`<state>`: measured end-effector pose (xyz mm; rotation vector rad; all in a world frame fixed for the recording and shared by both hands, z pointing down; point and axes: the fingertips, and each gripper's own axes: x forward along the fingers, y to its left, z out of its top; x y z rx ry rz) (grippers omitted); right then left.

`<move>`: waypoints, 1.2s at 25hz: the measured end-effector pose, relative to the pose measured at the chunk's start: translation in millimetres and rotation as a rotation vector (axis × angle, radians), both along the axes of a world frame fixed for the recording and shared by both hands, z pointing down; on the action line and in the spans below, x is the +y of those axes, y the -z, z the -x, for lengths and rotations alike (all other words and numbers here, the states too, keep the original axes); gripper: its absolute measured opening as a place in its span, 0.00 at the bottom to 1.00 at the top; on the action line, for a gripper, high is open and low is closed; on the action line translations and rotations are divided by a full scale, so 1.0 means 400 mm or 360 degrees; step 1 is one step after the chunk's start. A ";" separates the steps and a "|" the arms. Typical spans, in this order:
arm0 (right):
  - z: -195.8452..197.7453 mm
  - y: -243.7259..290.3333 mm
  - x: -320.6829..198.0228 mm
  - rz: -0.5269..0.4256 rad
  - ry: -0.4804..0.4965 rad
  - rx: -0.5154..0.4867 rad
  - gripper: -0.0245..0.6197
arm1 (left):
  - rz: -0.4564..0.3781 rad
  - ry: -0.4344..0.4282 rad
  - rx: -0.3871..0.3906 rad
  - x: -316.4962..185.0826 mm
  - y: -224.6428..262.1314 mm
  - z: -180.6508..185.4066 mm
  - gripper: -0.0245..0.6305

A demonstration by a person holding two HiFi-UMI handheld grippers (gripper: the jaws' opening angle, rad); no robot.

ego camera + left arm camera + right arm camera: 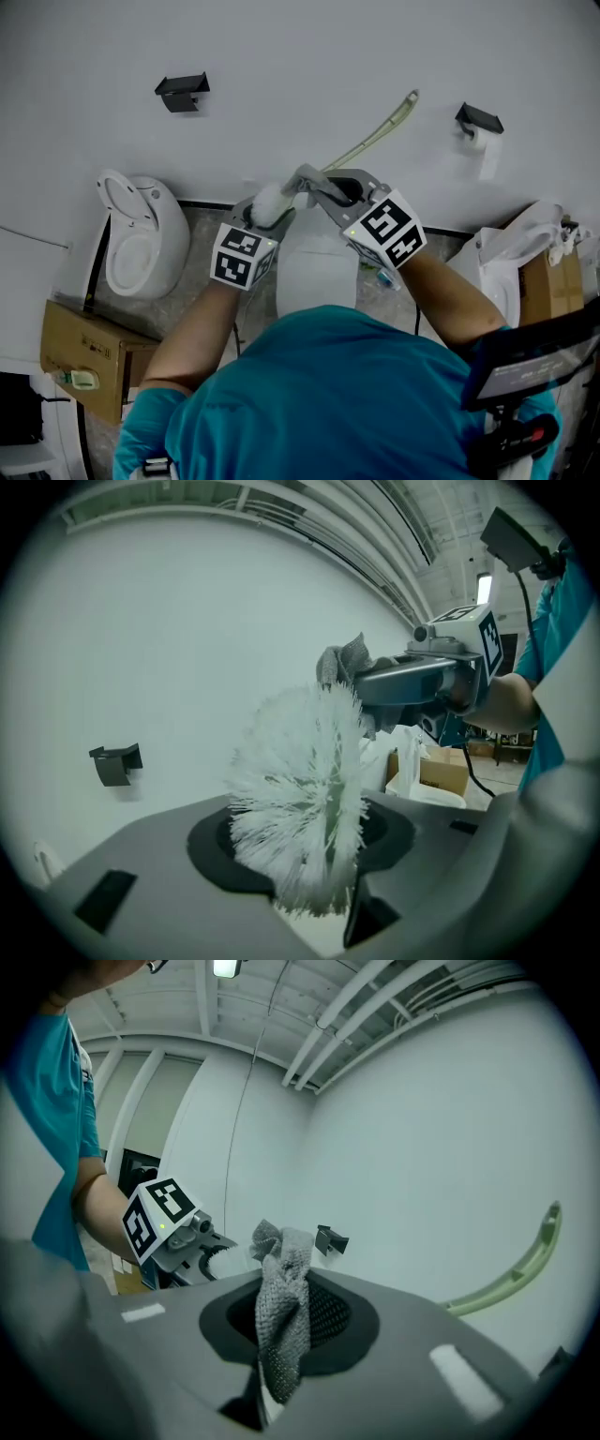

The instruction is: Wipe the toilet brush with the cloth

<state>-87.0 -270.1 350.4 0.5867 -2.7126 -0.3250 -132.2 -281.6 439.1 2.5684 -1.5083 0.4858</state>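
Observation:
The toilet brush has a white bristle head (300,789) and a long pale green handle (375,139) that slants up toward the wall. My left gripper (272,211) is shut on the brush at its head, and the bristles fill the space between the jaws in the left gripper view. My right gripper (314,185) is shut on a bunched grey cloth (281,1321), which stands up out of its jaws. Both grippers are raised in front of the wall with their tips close together. The cloth (347,658) sits just above and beside the bristles. The curved handle (525,1260) shows to the right in the right gripper view.
One white toilet (141,244) with its lid up stands at the left, another (314,272) right below the grippers. A cardboard box (84,356) lies at the lower left. The wall carries a black bracket (183,92) and a paper holder (480,120). A box with a white bag (544,262) sits at the right.

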 end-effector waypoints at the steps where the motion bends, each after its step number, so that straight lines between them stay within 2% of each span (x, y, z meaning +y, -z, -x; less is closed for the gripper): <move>1: 0.003 -0.001 -0.003 -0.0009 -0.0001 0.0014 0.09 | -0.0008 -0.0006 0.0022 0.000 0.004 -0.002 0.36; 8: 0.008 0.007 -0.004 -0.0136 -0.0015 0.0103 0.09 | -0.0073 -0.0052 0.0202 0.003 0.040 -0.020 0.36; 13: -0.018 0.030 -0.010 -0.0224 -0.0068 0.0133 0.09 | -0.0112 -0.0060 0.0208 0.008 0.059 -0.025 0.36; 17: -0.045 0.049 -0.022 -0.0301 -0.0134 0.0183 0.09 | -0.0160 -0.0043 0.0168 0.013 0.077 -0.022 0.36; 26: -0.081 0.044 -0.058 -0.0734 -0.0298 0.0724 0.09 | -0.0270 0.0008 -0.0033 0.003 0.093 -0.006 0.36; 30: -0.105 0.036 -0.081 -0.0864 -0.0383 0.0924 0.09 | -0.0290 0.0027 -0.0094 -0.001 0.099 -0.008 0.36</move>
